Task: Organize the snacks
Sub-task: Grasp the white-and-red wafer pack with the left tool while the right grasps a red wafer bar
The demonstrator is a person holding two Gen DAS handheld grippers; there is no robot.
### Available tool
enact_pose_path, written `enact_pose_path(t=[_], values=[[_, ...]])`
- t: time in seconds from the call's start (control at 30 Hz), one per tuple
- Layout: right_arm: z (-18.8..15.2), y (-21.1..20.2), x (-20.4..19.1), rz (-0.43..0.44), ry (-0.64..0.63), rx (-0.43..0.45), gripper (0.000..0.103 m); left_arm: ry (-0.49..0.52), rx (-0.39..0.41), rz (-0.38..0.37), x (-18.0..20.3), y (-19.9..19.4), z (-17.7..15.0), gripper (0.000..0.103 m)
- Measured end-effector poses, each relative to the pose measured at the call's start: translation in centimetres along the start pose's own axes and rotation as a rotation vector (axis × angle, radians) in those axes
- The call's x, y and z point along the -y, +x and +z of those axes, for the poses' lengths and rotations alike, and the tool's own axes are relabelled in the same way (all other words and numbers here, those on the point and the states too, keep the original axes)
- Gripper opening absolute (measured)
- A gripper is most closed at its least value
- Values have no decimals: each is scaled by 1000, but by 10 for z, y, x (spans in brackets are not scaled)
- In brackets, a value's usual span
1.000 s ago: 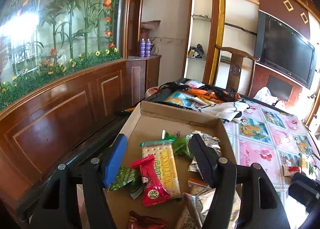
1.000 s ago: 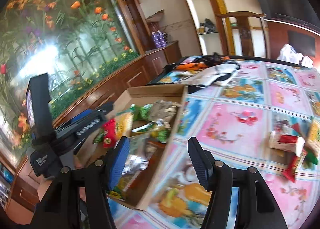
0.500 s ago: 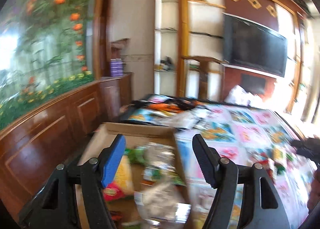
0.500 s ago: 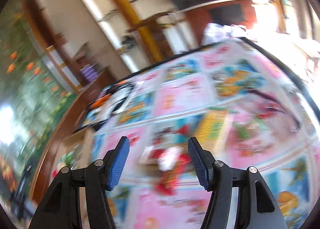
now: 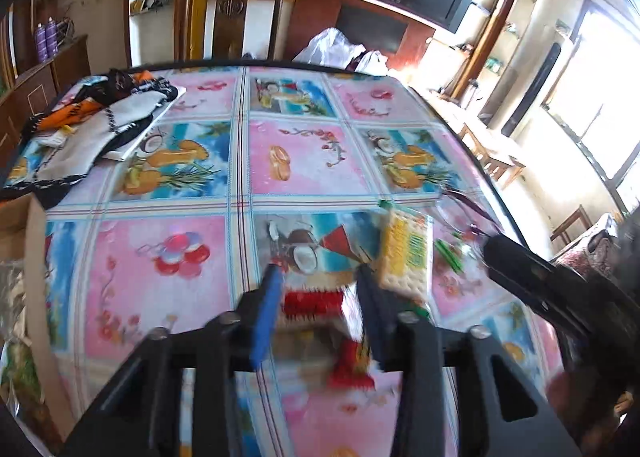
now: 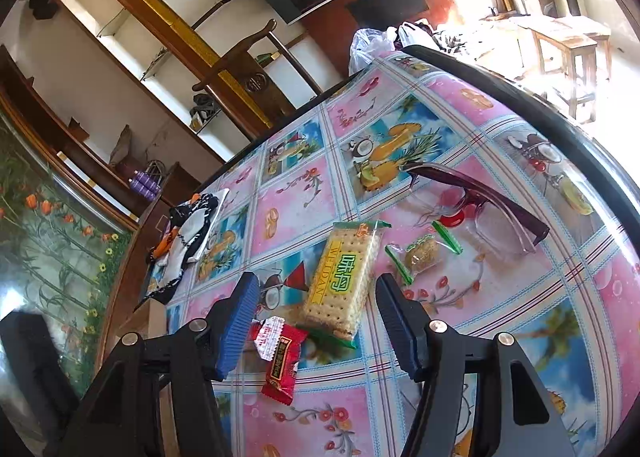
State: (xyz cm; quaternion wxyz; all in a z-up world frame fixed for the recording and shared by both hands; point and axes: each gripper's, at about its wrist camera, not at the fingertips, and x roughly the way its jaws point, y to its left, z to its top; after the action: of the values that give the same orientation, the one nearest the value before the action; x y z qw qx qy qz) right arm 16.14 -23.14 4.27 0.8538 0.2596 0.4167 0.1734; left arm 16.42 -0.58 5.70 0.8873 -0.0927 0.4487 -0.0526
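A yellow cracker packet (image 6: 345,277) lies on the patterned tablecloth (image 6: 520,309). A red snack packet (image 6: 280,361) lies just below it and a small clear green-ended packet (image 6: 422,253) to its right. My right gripper (image 6: 316,301) is open above the cracker packet and the red packet. In the left wrist view my left gripper (image 5: 316,297) is open and close over the blurred red packet (image 5: 314,303), with the cracker packet (image 5: 404,253) to its right. The cardboard snack box (image 5: 24,253) is at the left edge.
Purple-framed glasses (image 6: 492,209) lie right of the snacks near the table's edge. A black, white and orange cloth (image 5: 96,121) lies at the far left of the table. A wooden chair (image 5: 236,5) stands behind the table.
Both grippers have swung right, away from the cardboard box, to the loose snacks on the tablecloth. Both stay open.
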Motion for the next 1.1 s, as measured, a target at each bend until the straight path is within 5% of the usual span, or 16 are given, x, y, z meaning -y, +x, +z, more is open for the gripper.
enact_pose_path(t=[0.23, 0.4, 0.63, 0.73, 0.97, 1.1], values=[[-1, 4, -3, 47, 2, -29, 65, -32, -123, -16, -11, 46, -3, 28], [0, 0, -5, 62, 6, -19, 65, -35, -155, -89, -15, 27, -30, 29], [-1, -2, -5, 63, 12, -18, 65, 2, -126, -142, -15, -18, -66, 61], [-1, -2, -5, 57, 7, -19, 65, 98, -44, -131, -9, -36, -73, 78], [-3, -3, -4, 59, 5, -25, 65, 450, -43, -42, 34, -25, -97, 79], [-4, -2, -7, 51, -6, -25, 65, 474, -38, 5, 35, -18, -102, 78]])
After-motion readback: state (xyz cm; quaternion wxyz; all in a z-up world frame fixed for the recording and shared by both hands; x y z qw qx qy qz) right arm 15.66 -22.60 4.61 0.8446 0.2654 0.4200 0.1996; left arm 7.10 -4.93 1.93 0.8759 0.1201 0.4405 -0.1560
